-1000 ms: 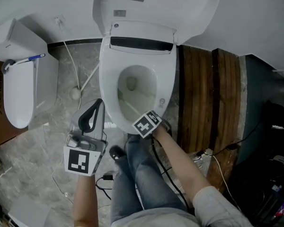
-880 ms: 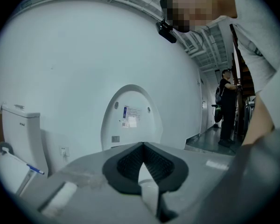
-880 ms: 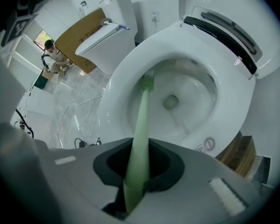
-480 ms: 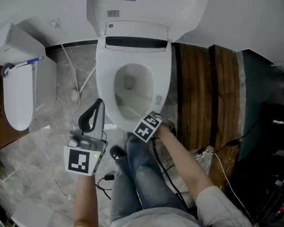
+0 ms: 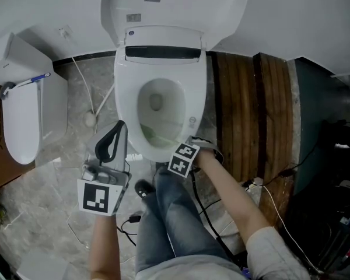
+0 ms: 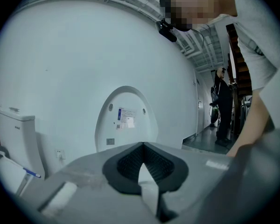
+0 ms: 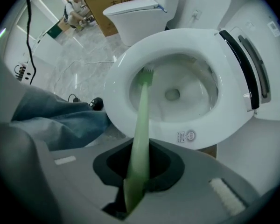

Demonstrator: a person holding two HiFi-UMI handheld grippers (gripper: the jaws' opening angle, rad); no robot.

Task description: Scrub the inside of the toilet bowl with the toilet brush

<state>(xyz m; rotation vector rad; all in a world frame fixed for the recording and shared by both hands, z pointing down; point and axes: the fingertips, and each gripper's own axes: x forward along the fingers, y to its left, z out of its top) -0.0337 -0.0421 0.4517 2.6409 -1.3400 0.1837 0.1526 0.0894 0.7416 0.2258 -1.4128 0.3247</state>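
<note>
The right gripper (image 7: 139, 174) squeezes the green toilet brush (image 7: 142, 111) by its handle. The brush head is down inside the toilet bowl (image 7: 200, 83), by the near left wall. From the head view it is only a faint green streak. The left gripper (image 6: 143, 167) is closed on nothing, left of the toilet.

The toilet bowl (image 5: 123, 107) stands in the upper middle of the head view, white and oval, its lid (image 5: 175, 4) tipped up against the wall and the seat down. The drain (image 5: 156, 102) sits toward the back of the basin. The toilet brush (image 7: 142, 111) has a long pale green handle and slants down over the near rim, with its head (image 7: 147, 70) against the inner front wall. The right hand-held gripper (image 7: 137, 171) clamps the handle's near end.
</note>
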